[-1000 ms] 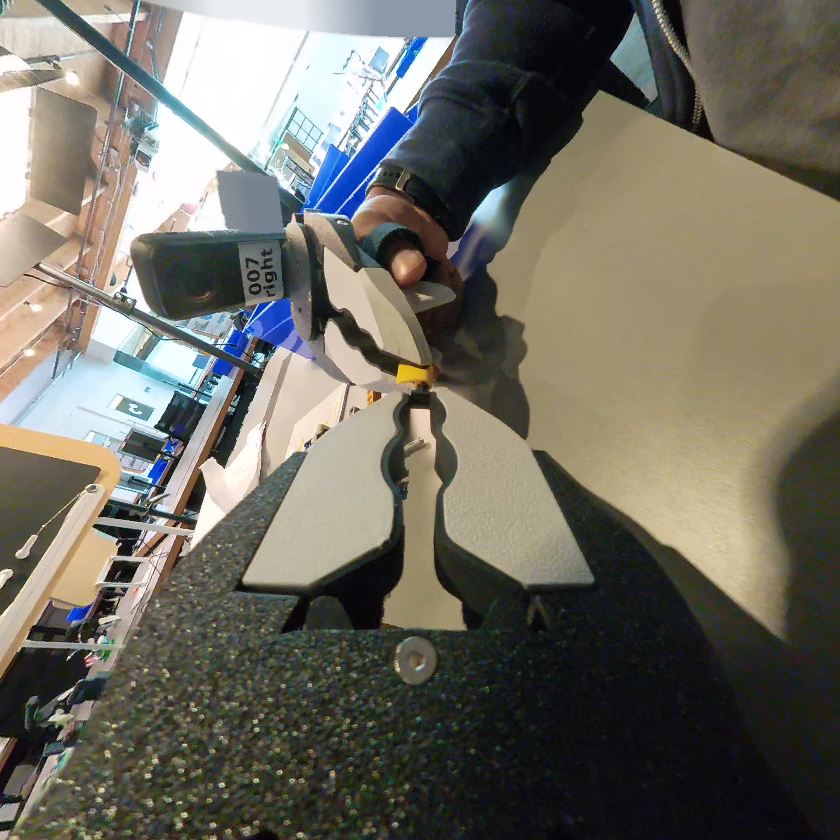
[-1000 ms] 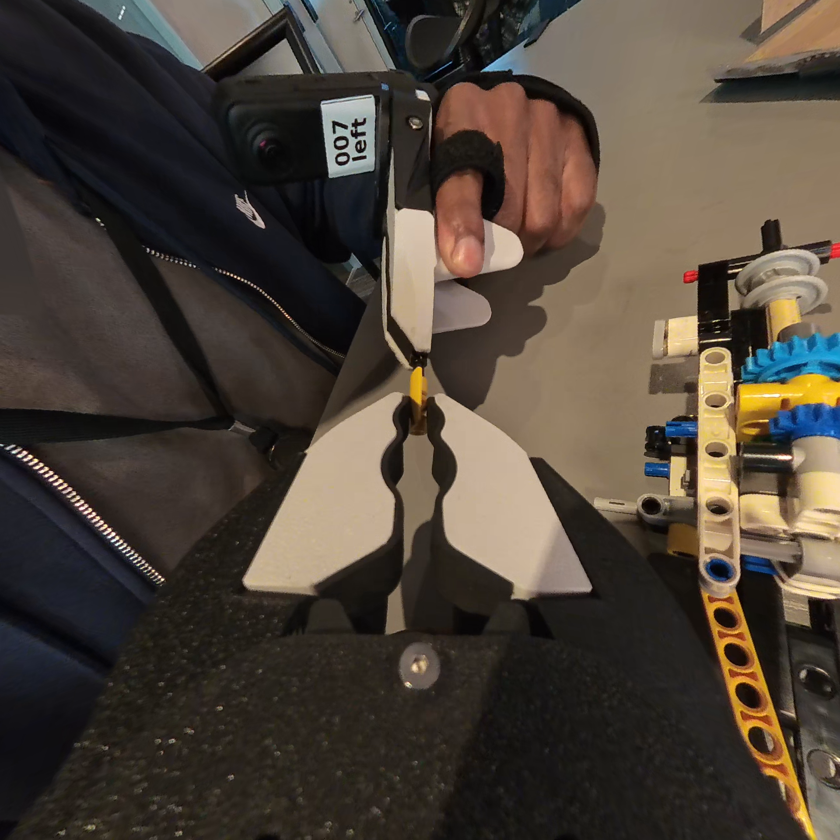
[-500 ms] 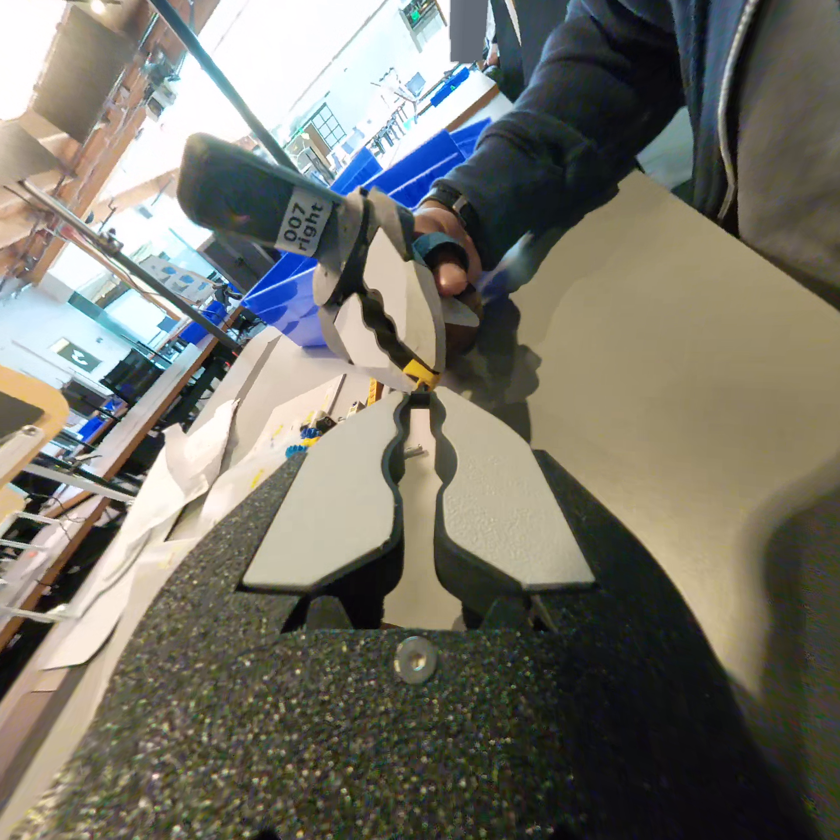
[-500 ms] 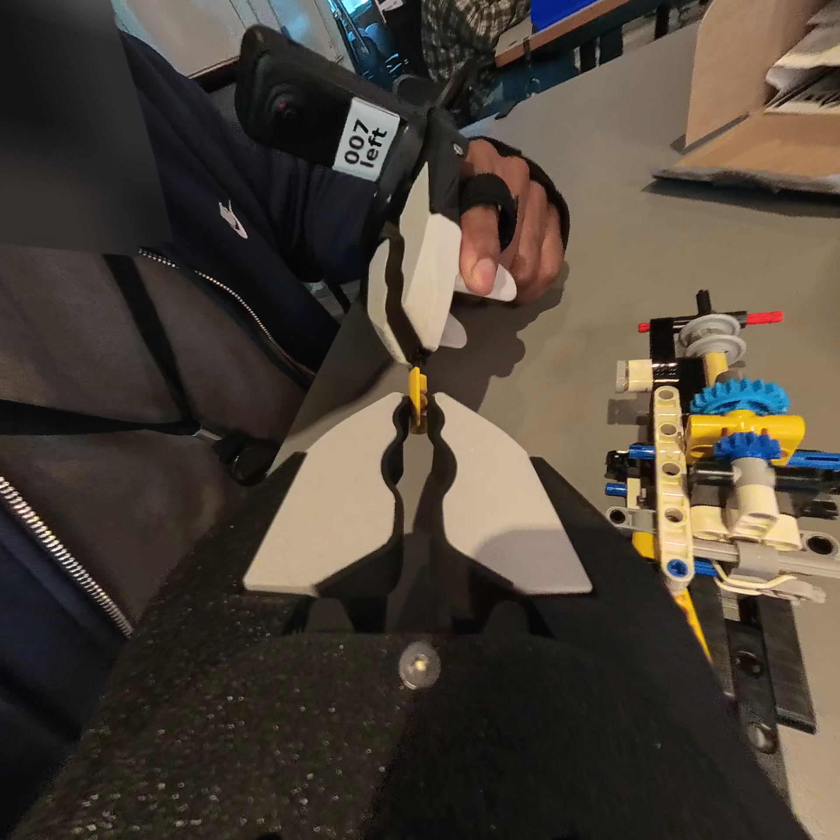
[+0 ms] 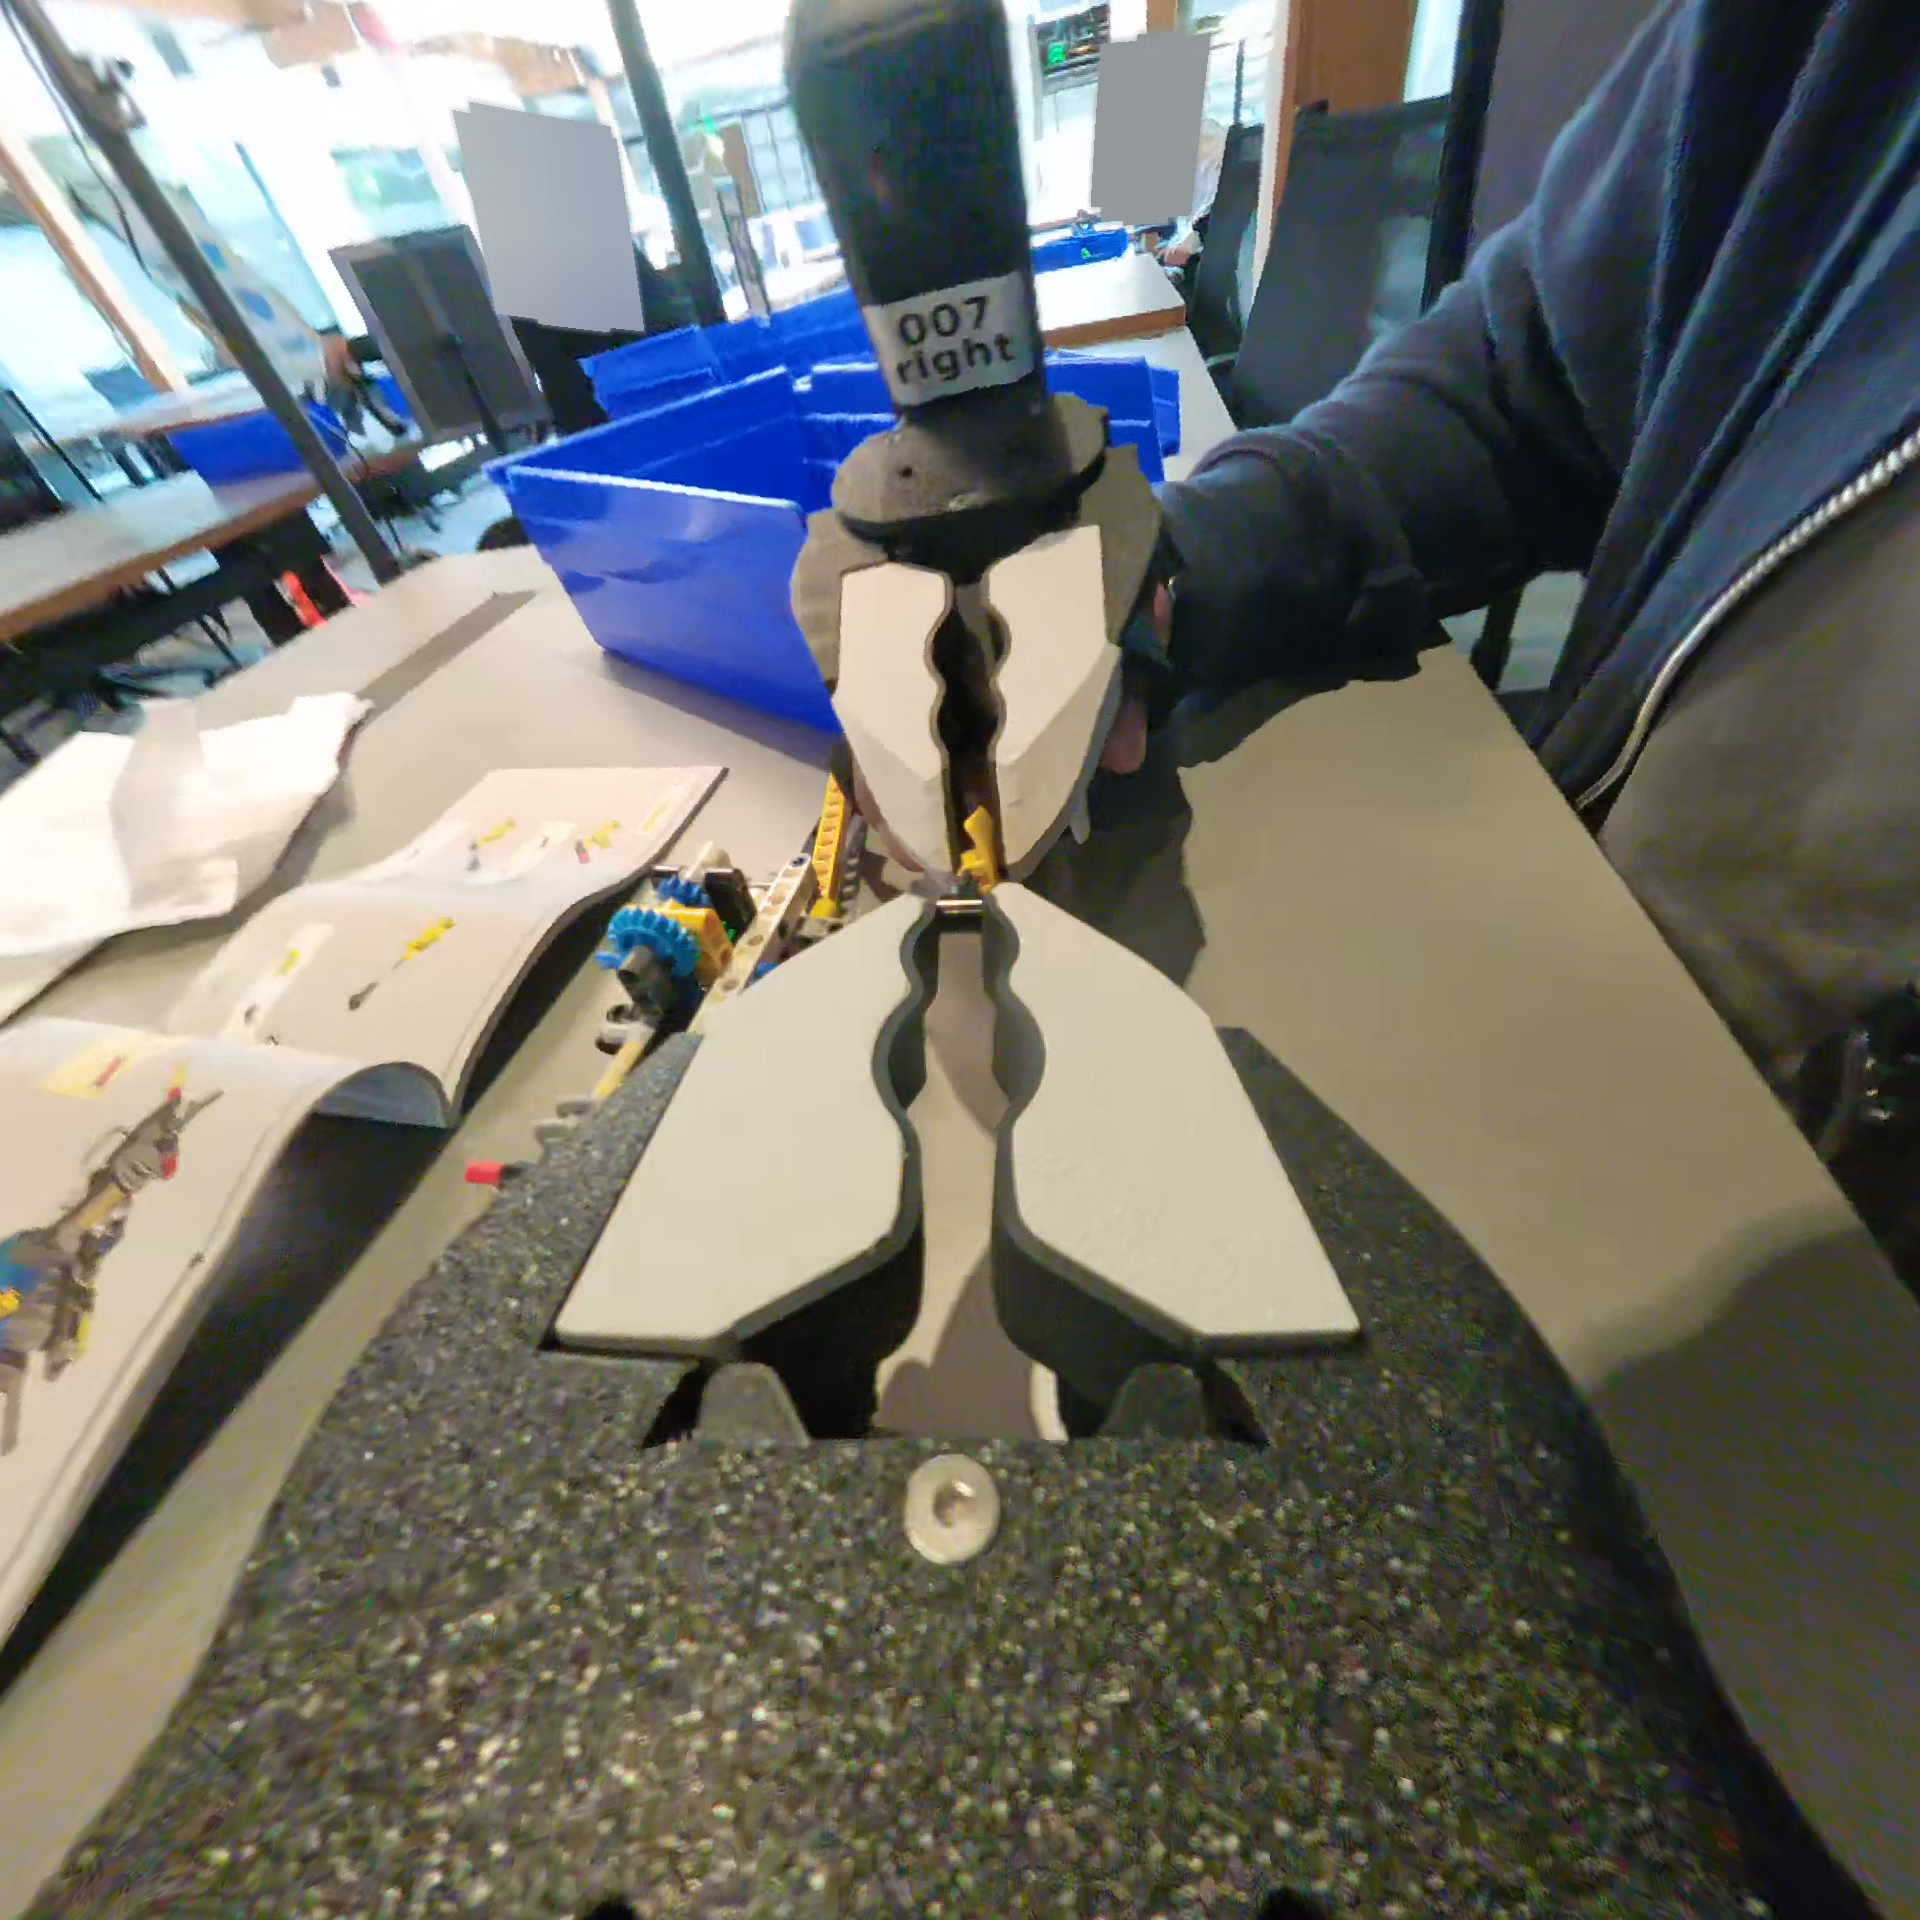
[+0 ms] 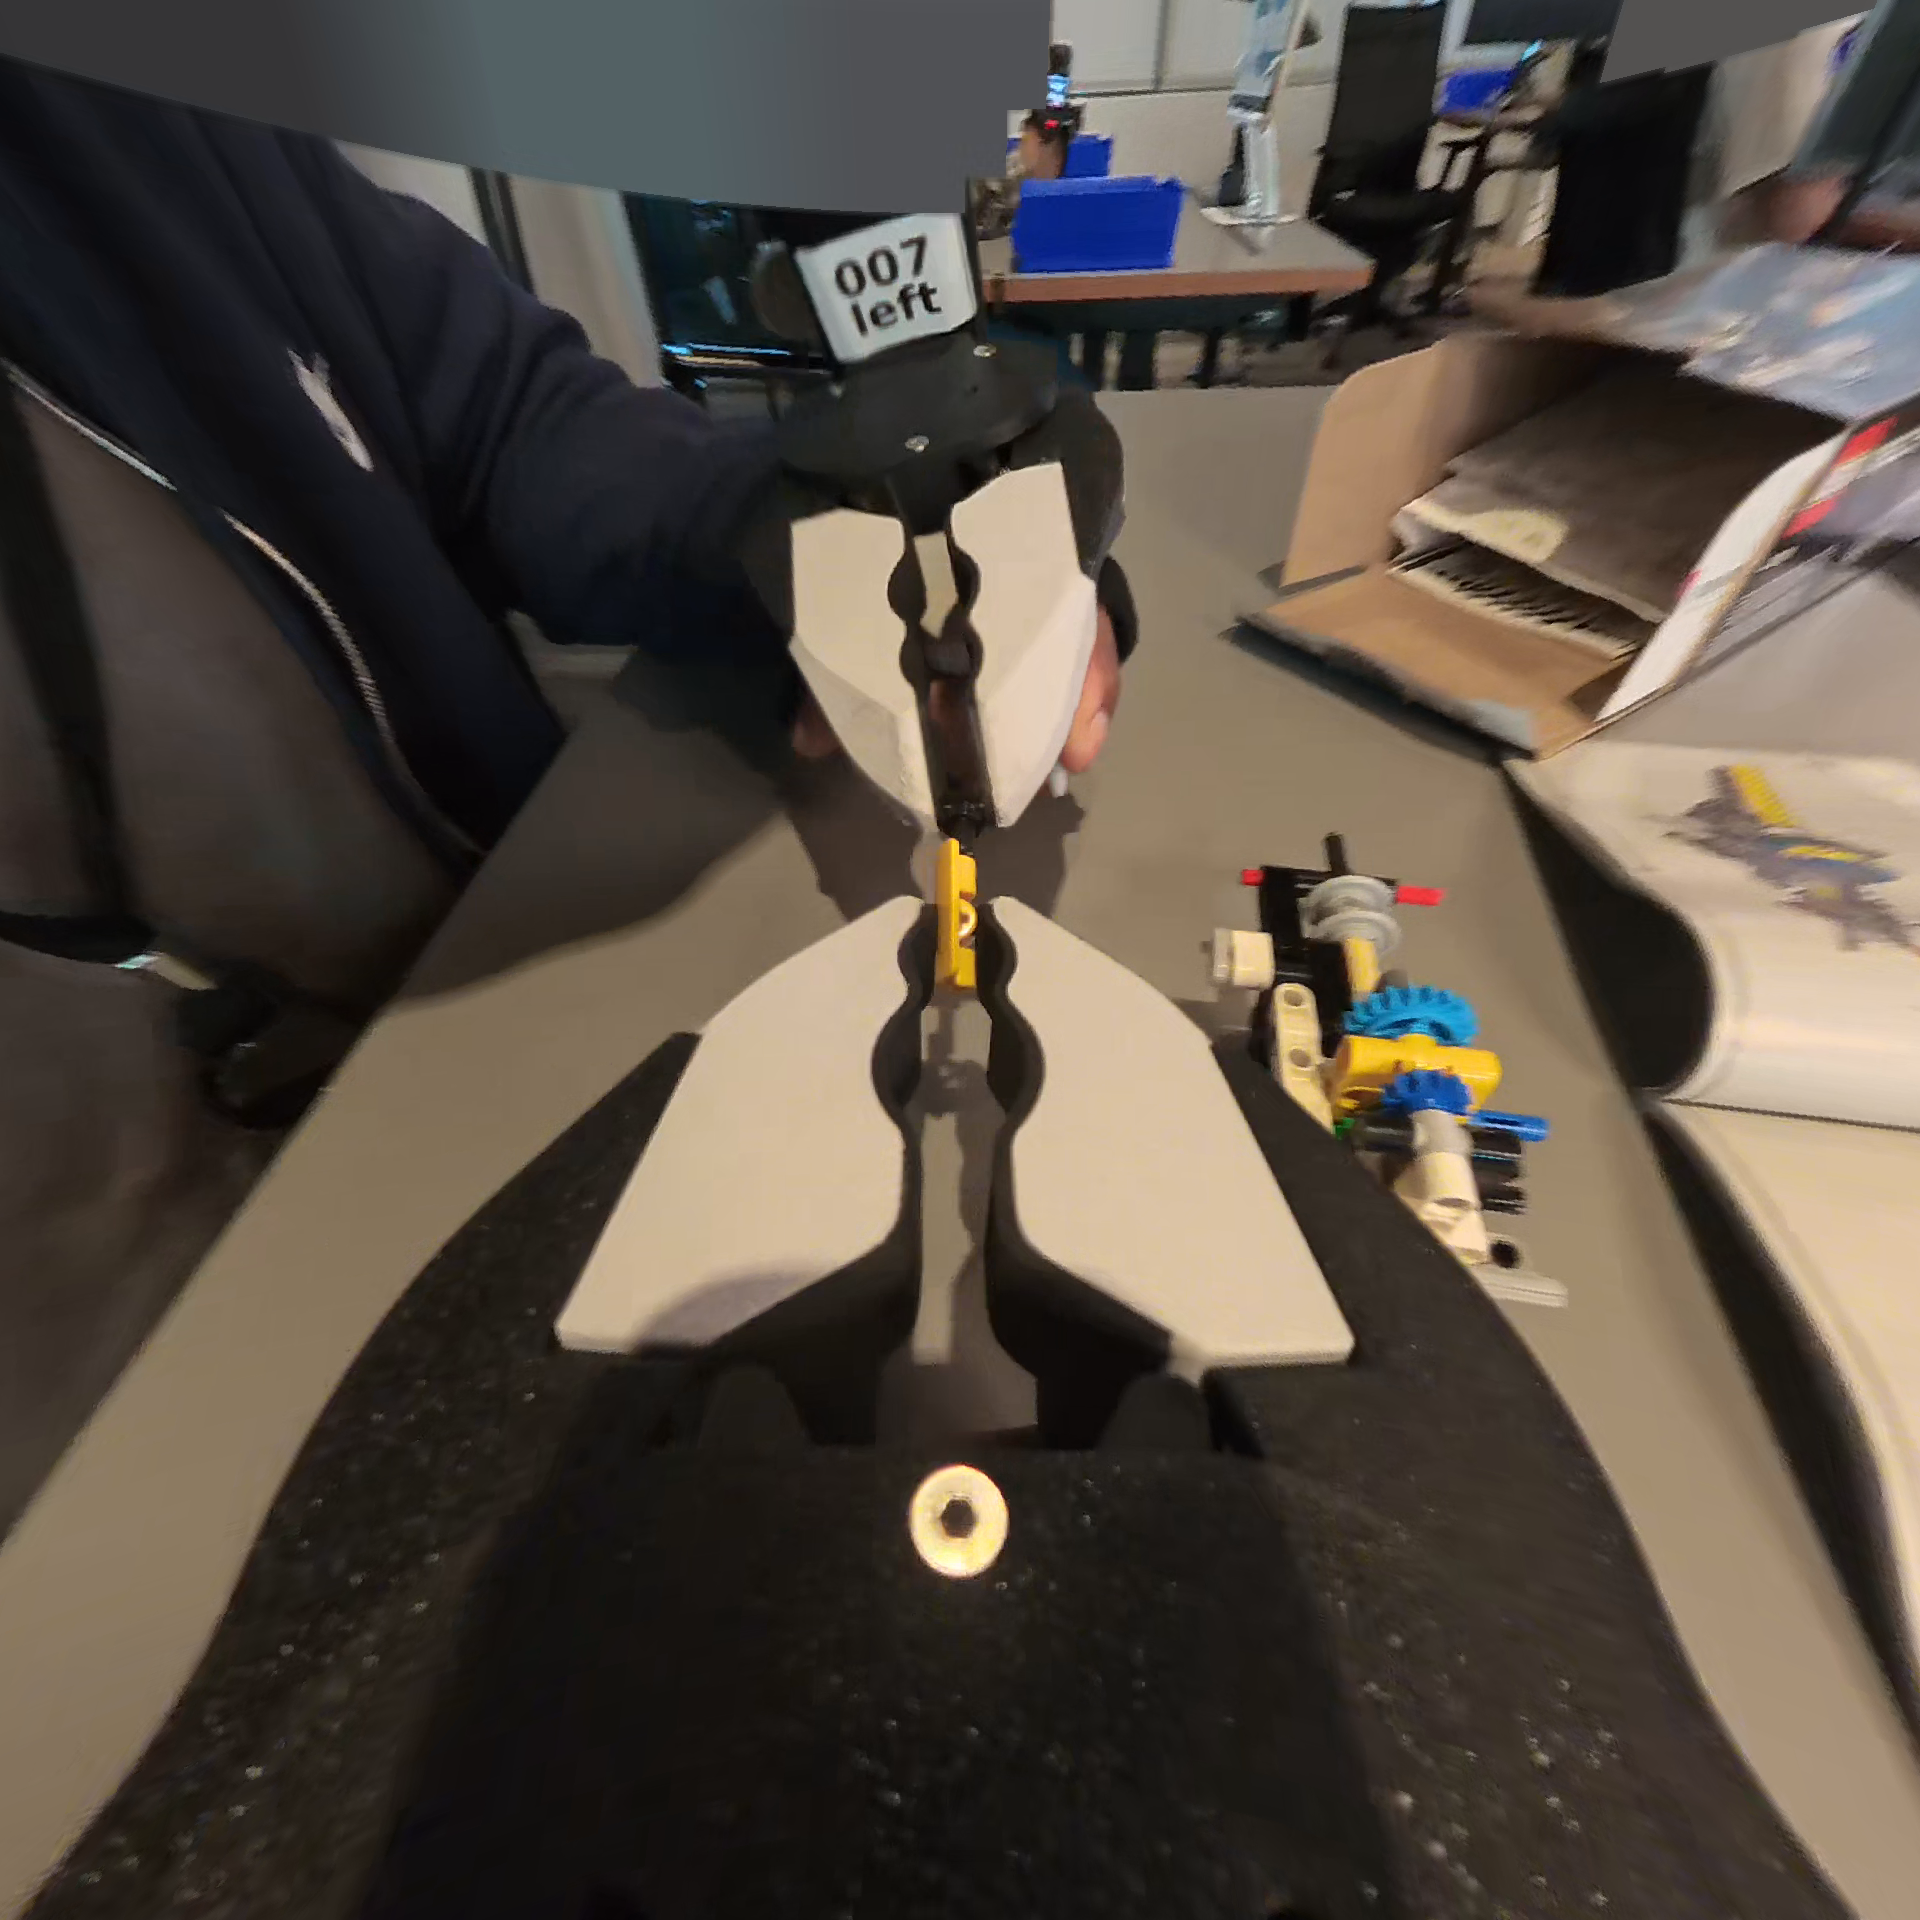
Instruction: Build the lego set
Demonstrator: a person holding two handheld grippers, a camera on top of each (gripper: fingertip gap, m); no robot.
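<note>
A grey worktable in an open workshop carries blue bins, an open cardboard box, an open instruction booklet and the partly built lego assembly, which lies on the table to the right of the two tools.

Both tools are held above the table, tip to tip. The right gripper is pressed together on a small yellow connector piece, whose long axis runs forward along the fingers and projects past the tips. The left gripper pinches a short black pin at its very tip; in the right wrist view the pin points straight down the line of the yellow piece, its end at or just short of the piece's far end. Contact cannot be confirmed.

Judgement: the step in hand is pressing the pin into the yellow piece. The move turns on both axes staying collinear; the two parts appear aligned end to end, so a short straight push should seat the pin. Any tilt risks the pin slipping from its shallow grip.
</note>
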